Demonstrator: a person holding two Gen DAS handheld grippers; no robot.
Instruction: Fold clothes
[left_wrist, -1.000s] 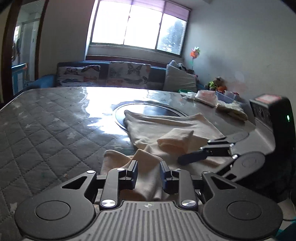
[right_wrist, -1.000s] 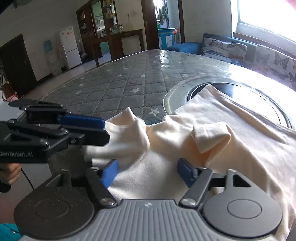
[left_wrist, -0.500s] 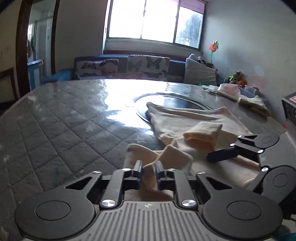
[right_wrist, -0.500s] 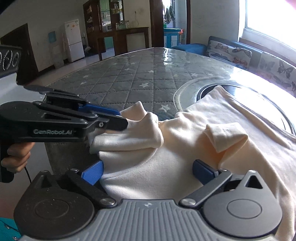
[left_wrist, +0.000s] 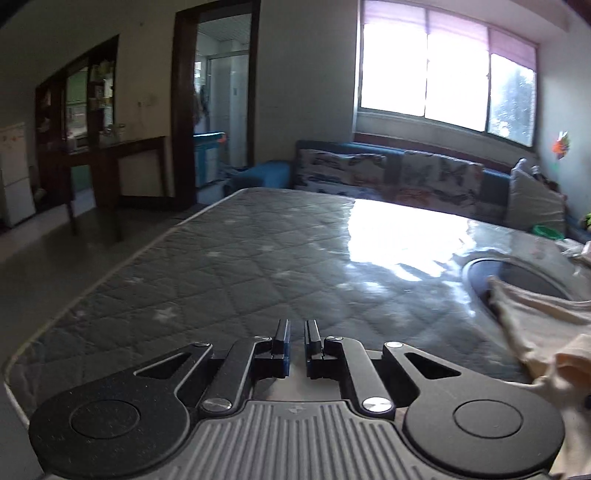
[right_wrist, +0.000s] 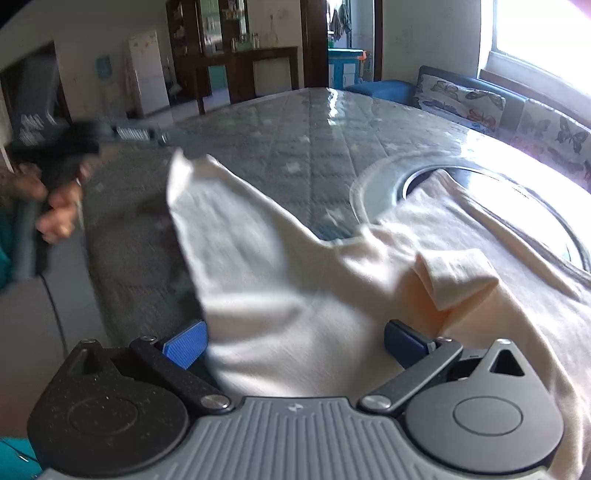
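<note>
A cream long-sleeved garment (right_wrist: 424, 266) lies on the grey quilted mattress (right_wrist: 295, 147). One sleeve (right_wrist: 221, 229) is stretched out to the left and looks blurred; the other cuff (right_wrist: 458, 277) is folded onto the body. My right gripper (right_wrist: 295, 339) is open, its blue pads either side of the fabric near the hem. My left gripper (left_wrist: 297, 339) is nearly closed with nothing between its fingers and points over bare mattress (left_wrist: 240, 277); the garment's edge (left_wrist: 535, 325) shows at the right. In the right wrist view the left gripper (right_wrist: 122, 133) sits blurred at far left, apart from the sleeve.
A round dark inset (right_wrist: 498, 199) in the mattress lies under the garment's far side. The mattress's left edge (left_wrist: 92, 288) drops to the floor. A sofa with butterfly cushions (left_wrist: 388, 173) stands behind. A fridge (right_wrist: 147, 70) and wooden cabinets (right_wrist: 236, 55) are across the room.
My left gripper let go of the sleeve end and swung away to the left. The sleeve now lies stretched out leftward. My right gripper stayed open over the hem.
</note>
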